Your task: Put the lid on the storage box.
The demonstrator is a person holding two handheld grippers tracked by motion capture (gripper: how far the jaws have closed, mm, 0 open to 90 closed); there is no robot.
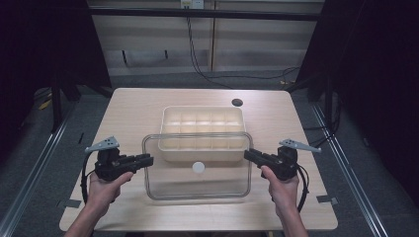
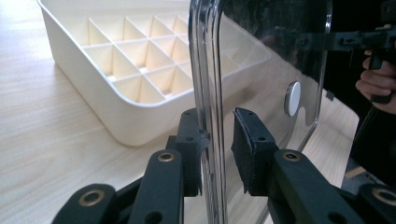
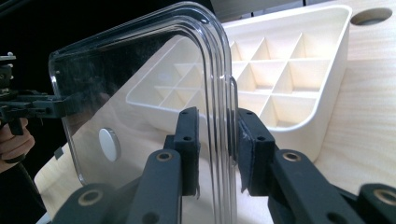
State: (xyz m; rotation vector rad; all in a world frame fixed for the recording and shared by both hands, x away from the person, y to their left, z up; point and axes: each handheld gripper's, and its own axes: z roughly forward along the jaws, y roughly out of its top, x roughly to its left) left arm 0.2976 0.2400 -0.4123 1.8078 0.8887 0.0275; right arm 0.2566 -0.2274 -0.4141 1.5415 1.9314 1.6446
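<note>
**High view: clear lid held at both ends over the divided box**

High view: the clear lid (image 1: 197, 165) hangs level above the table (image 1: 133, 103), its far edge overlapping the near wall of the cream divided box (image 1: 202, 131). The left gripper (image 1: 147, 160) clamps the lid's left edge and the right gripper (image 1: 249, 155) clamps its right edge; each sits in one of the person's hands. A small white disc (image 1: 198, 167) marks the lid just nearer the person than the box.

Left gripper view: the jaws are drawn in on the lid's rim (image 2: 208, 116), one pad pressed to each side of the ridged edge. The box (image 2: 140, 70) lies beyond the lid, its compartments bare. The disc (image 2: 293, 98) shows through the clear sheet, with the other hand farther off.

Right gripper view: these jaws likewise pinch the lid's rim (image 3: 219, 116), pads against both faces. The box (image 3: 280, 74) stands behind the lid, touching the table. The disc (image 3: 109, 144) sits on the lid's side away from the box.
</note>
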